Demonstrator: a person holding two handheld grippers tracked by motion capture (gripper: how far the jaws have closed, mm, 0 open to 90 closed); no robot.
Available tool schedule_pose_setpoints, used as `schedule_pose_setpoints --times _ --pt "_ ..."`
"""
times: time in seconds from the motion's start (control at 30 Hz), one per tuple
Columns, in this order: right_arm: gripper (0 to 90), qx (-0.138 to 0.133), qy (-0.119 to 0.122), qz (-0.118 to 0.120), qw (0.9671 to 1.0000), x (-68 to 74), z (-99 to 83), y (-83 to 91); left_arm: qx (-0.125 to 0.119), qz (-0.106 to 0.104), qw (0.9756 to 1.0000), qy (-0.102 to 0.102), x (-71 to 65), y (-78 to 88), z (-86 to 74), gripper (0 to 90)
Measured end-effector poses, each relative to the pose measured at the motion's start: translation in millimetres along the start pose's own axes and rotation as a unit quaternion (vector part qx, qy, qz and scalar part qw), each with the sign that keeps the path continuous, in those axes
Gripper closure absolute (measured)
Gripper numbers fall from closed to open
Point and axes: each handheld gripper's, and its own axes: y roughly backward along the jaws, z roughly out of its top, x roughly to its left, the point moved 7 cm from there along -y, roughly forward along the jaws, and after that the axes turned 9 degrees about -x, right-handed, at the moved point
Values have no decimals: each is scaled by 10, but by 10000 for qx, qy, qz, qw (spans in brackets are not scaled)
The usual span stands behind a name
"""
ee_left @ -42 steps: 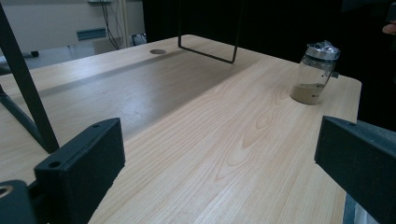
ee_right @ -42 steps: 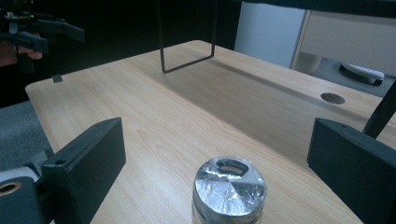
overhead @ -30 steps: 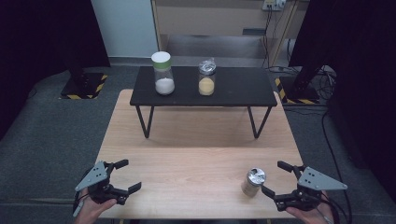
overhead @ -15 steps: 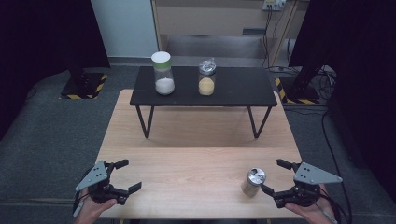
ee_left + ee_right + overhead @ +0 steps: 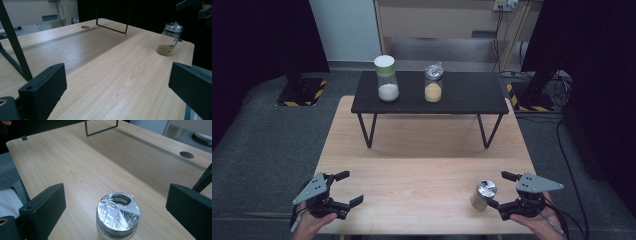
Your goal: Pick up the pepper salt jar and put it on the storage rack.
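- Right gripper [image 5: 501, 191] low at the near right corner of the wooden surface [image 5: 422, 165], jaws spread wide, gripping nothing
- Small foil-capped jar [image 5: 482, 194] stands upright just ahead of those jaws, near the surface's front edge; in the right gripper view the jar [image 5: 118, 218] sits between my two jaws, neither jaw touching the glass, cap below me
- Jar holds a shallow layer of tan powder, seen from the left gripper view [image 5: 169, 38]; upright makes sense, the foil looks loose and has a hole in it
- Judgement: I am lined up to close on the jar's body, approach from the side so the cap stays clear
- Left gripper [image 5: 345, 189] rests at the near left corner, jaws released and empty, well apart from the jar; seems parked out of the way
- Black raised shelf [image 5: 472, 102] at the far side carries a white-lidded jar [image 5: 387, 78] and a foil-topped jar [image 5: 433, 83] side by side; a likely spot for mine, room free to their right
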Motion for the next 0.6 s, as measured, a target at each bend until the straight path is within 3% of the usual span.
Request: schedule_pose_setpoints --times 0.6 --pt "50 197 -218 85 9995 -112 -216 -220 7 1 10000 -5 0 -1 1 8"
